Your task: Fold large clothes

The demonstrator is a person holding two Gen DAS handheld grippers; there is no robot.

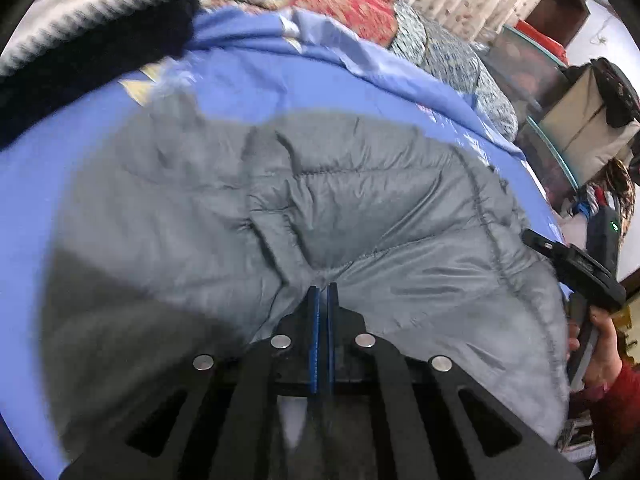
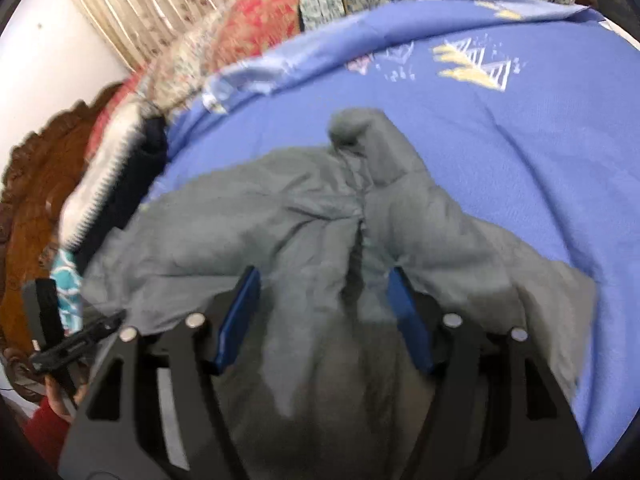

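Note:
A grey padded jacket (image 1: 360, 200) lies spread on a blue bedsheet (image 1: 260, 88). My left gripper (image 1: 323, 290) is shut on a pinch of the jacket's fabric near its front edge. In the right wrist view the same jacket (image 2: 280, 216) fills the middle, with a sleeve or hood end pointing away over the sheet (image 2: 520, 128). My right gripper (image 2: 322, 280) is open, its blue pads either side of a ridge of jacket fabric. The right tool and the hand holding it show at the right edge of the left wrist view (image 1: 576, 272).
A black and white knitted garment (image 1: 88, 20) lies at the sheet's far left. Patterned quilts (image 1: 352, 0) are piled along the back by a curtain. A carved wooden headboard (image 2: 36, 200) stands at the left. Shelves and bags (image 1: 580, 120) crowd the right side.

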